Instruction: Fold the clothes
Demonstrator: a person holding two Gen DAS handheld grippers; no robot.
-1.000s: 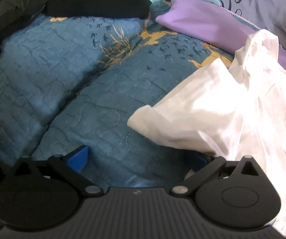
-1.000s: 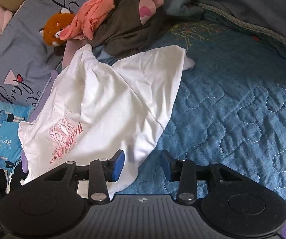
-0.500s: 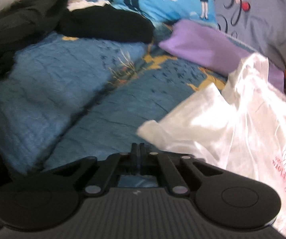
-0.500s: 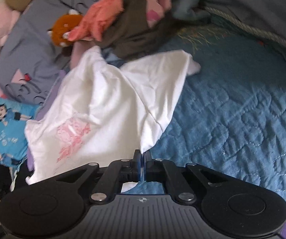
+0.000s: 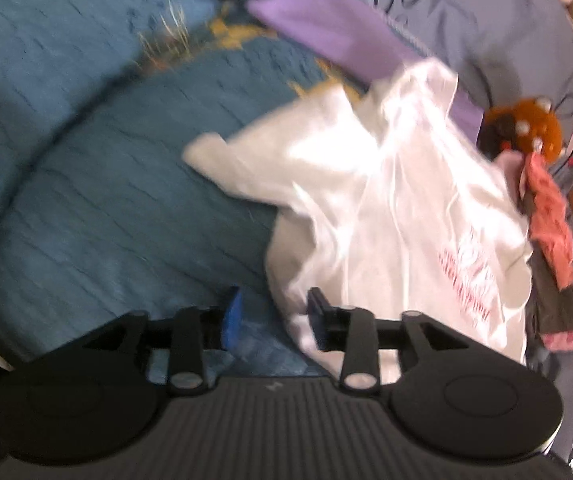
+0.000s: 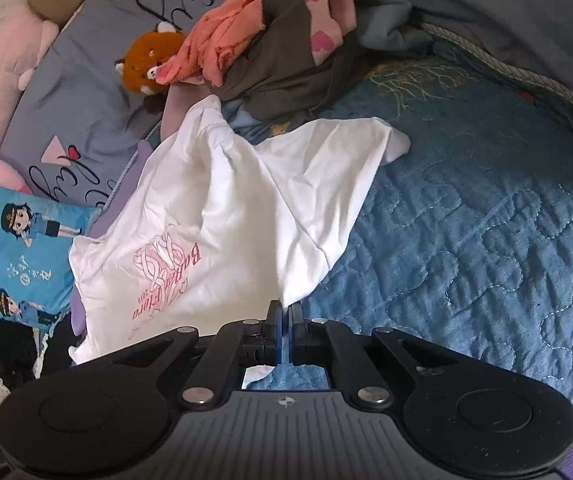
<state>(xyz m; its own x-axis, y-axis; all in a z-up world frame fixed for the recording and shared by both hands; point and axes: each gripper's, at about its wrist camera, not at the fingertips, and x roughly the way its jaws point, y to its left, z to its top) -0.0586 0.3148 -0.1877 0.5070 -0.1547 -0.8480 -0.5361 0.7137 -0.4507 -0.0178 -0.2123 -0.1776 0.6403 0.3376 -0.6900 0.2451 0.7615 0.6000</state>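
L gripper fingers spread wide, empty, its R finger at hem of white T-shirt, which lay rumpled on blue quilt. R gripper fingers pinched tight on shirt's corner.

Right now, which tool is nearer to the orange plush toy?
Left, but only as a guess. The left tool is open at the white shirt hem; the right tool pinches another corner. The plush lies beyond.
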